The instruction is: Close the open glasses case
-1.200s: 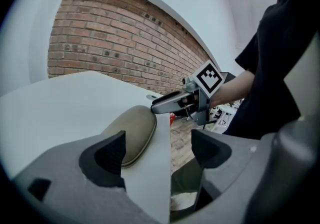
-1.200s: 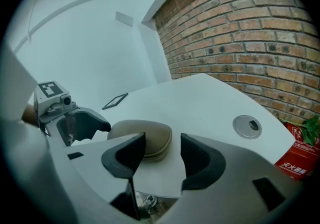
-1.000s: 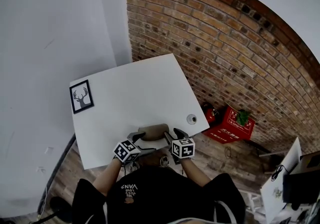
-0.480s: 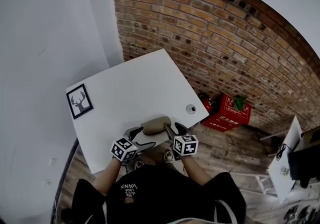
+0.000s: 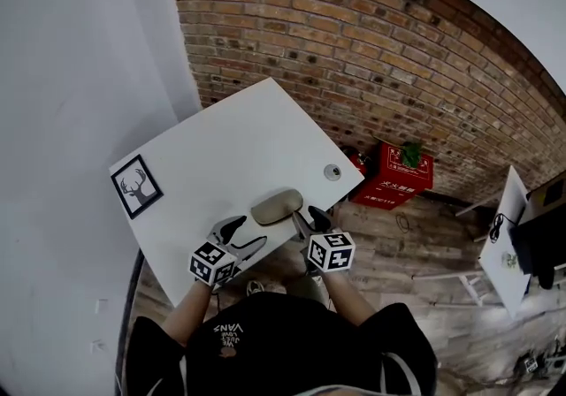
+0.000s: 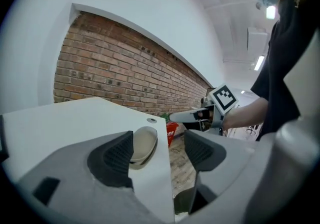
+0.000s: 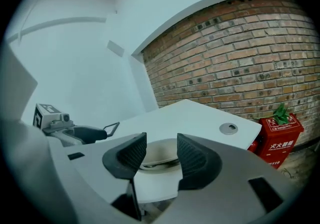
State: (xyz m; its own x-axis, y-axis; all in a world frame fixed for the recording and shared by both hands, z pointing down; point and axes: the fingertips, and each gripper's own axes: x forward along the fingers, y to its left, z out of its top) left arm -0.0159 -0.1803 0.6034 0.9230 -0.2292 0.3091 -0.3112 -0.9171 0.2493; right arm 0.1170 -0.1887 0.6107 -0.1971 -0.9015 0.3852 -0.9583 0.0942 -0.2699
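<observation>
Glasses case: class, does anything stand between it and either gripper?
Nothing visible does. The glasses case lies alone near the front edge of the white table. The left gripper and right gripper hang just short of it, their empty jaws closing, with only bare tabletop between. The deer picture sits far off.

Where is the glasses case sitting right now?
In the head view, the glasses case lies on the white table by its near edge, toward the right corner, with the round grommet just up and to its right.
</observation>
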